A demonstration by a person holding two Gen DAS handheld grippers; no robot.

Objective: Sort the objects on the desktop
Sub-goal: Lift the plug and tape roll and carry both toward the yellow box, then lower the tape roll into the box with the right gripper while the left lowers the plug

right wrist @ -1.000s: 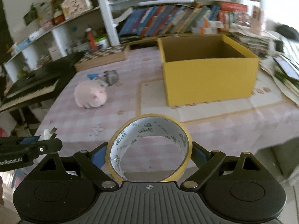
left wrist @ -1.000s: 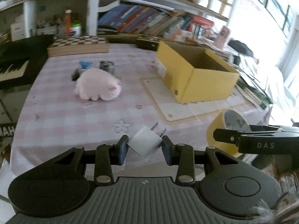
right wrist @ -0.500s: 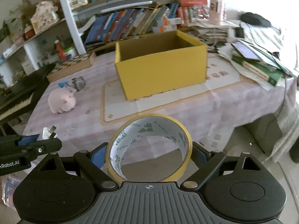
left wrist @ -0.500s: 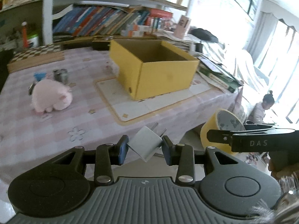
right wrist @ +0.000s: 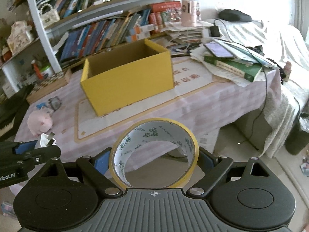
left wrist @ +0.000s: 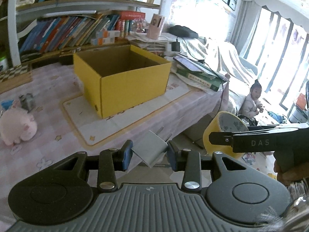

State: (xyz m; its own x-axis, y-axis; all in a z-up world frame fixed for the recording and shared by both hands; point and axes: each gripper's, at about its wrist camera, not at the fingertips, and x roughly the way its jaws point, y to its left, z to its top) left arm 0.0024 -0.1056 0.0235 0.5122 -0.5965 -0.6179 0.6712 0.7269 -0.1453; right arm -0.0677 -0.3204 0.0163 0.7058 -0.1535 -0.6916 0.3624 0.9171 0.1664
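Now the left gripper (left wrist: 148, 154) pinches a small white plug adapter with two metal prongs (left wrist: 149, 147) between its two blue-padded fingers, and the prongs point up and away from the camera. It is held in the air in front of the near edge of the table with the pink checked cloth (left wrist: 58, 135). The right gripper (right wrist: 153, 159) squeezes a roll of yellow adhesive tape with a white printed inner side (right wrist: 154, 150) from both sides, and the roll stands on its edge, so the hole looks toward the camera. This roll is also in the air, near the table corner, just beside the left gripper. On the table stands an open yellow cardboard box (left wrist: 123, 81) on a pale mat with a brown border (left wrist: 85, 116). Left of the mat lies a pink plush pig toy (left wrist: 16, 126), and behind it a small grey object (left wrist: 29, 99) which I cannot identify. At the right end of the table lies a pile of books and papers (right wrist: 235, 63), with a phone on top
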